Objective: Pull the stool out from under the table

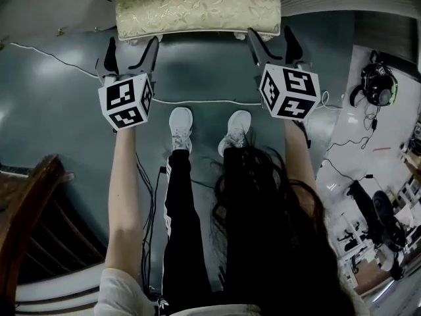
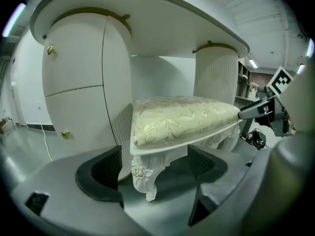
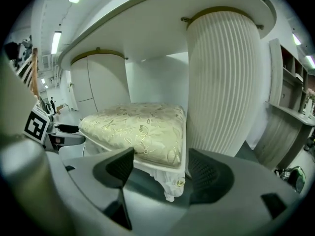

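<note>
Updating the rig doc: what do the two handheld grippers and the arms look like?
The left gripper and right gripper match: grey bodies, black tapered jaws with textured pads, each topped by a white cube bearing black square markers. Arms are bare; a short white sleeve shows at the left shoulder.

Head camera looks down; gripper views (low, seemingly close) share stool (image 2: 182, 119).

You see the stool (image 2: 179, 117) cushioned in cream cloth with a softly shining leaf weave above glossy white carved legs (image 2: 146, 173), the table (image 3: 162, 28) smooth white with a ribbed pedestal (image 3: 221, 82), the floor (image 1: 66, 110) glossy grey.
</note>
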### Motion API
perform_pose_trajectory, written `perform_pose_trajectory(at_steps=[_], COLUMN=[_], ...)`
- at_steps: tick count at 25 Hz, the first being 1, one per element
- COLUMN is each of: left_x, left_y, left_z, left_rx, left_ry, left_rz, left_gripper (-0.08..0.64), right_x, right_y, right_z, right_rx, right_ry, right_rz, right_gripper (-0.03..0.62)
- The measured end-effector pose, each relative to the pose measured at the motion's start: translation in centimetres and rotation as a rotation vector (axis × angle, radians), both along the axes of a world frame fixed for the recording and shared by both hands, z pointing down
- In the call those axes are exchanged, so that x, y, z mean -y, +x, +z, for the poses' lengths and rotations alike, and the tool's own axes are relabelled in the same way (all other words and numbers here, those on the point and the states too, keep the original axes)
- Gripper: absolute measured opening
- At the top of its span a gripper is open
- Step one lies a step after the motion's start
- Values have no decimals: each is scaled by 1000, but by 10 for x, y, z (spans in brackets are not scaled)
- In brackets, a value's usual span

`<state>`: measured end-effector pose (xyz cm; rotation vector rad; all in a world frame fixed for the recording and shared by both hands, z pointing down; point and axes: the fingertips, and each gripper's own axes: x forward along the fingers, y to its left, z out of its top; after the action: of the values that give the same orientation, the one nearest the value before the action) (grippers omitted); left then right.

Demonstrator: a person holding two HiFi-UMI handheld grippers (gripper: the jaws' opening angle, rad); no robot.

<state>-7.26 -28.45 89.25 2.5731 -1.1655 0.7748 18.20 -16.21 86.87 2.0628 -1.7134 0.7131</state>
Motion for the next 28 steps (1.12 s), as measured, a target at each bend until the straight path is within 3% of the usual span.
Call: perform_pose_trajectory(at_steps=[4,14,24,28], left_x=[-3,14,25,28], left_y=[-6,-4,6,11], left_z=[27,64,78,82], left_rx=[44,104,147,160], left_ry=[-47,-127,-157,-173], left_rz=[13,8,91,86], left_gripper=[383,383,380,380], right_x=[-14,-12,1,7], right_y=[-1,10,14,14], right_z=[26,87,114,117], right_rx=[-67,-62,-37,-33], right_ry=[-101,-275,-335,-337], right_rz=[-64,-65,-66,-69], right_gripper=[336,334,334,333])
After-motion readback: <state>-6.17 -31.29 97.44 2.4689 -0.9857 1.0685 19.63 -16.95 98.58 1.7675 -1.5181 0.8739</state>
